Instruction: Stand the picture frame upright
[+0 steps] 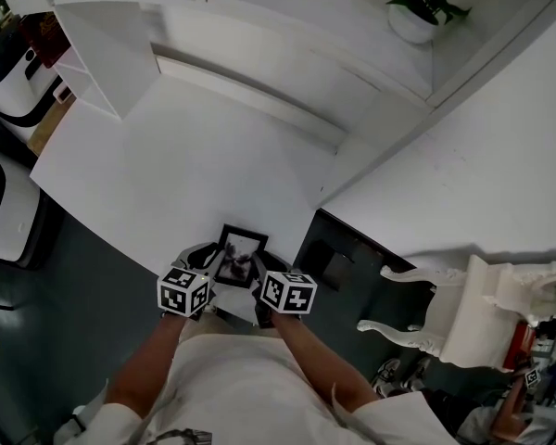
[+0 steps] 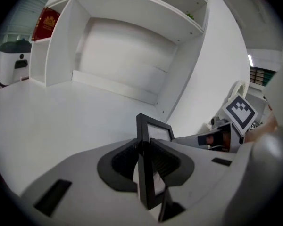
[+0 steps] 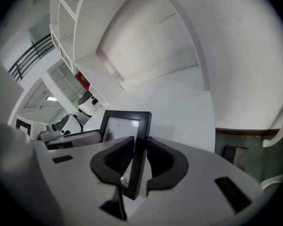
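Picture frame [image 1: 240,254]: lower corners hidden behind the left hand-held gripper [image 1: 208,263] and right hand-held gripper [image 1: 259,273]; its photo is too small to make out.

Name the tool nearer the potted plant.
Right. The right tool holds the right edge of the picture frame, toward the potted plant; the left tool holds its left edge.

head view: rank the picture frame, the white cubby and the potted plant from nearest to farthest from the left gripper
1. picture frame: gripped in the left gripper's fingers, at the near edge of the desk.
2. white cubby: at the desk's far left.
3. potted plant: far right, at the back.
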`<state>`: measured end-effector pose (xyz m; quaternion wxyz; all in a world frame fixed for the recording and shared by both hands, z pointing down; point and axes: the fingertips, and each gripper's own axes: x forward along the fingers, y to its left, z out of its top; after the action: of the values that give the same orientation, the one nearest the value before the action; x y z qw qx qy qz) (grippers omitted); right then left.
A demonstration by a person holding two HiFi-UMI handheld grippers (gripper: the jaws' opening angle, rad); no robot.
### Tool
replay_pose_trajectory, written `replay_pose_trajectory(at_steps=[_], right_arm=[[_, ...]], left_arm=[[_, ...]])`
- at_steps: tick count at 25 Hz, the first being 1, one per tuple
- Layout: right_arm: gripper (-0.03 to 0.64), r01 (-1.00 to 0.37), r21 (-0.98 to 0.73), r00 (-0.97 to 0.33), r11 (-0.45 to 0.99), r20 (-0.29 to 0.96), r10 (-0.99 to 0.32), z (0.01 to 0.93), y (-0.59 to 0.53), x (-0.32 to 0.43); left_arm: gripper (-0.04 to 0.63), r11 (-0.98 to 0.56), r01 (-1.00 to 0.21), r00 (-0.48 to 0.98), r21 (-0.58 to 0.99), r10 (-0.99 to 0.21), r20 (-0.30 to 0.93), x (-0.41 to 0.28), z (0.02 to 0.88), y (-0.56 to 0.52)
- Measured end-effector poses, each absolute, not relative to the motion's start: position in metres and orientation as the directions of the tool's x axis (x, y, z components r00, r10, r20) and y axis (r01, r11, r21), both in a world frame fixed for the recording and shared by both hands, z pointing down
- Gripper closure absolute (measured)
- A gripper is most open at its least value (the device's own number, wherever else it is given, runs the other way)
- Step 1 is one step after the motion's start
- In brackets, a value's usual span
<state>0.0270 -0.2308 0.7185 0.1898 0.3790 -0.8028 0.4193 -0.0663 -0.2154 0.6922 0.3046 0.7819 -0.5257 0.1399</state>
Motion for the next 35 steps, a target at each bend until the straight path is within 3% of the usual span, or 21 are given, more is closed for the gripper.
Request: replay_pose_trajectory(at_steps=[15, 35], right_arm=[[0.514, -0.674, -0.434, -0.731, 0.597, 0.282, -0.621, 0.545, -0.313, 0.019], [0.514, -0.536, -0.232, -0.812, 0.812, -0.121, -0.571, 0.321, -0.335, -0.003]], left_arm=[[0.508, -0.276, -0.925, 0.336, 0.261, -0.916, 0.222, -0.071, 0.521, -0.277], [0.508, -0.227, -0.970, 0.204, 0.092, -0.956, -0.210, -0.091, 0.295, -0.284]])
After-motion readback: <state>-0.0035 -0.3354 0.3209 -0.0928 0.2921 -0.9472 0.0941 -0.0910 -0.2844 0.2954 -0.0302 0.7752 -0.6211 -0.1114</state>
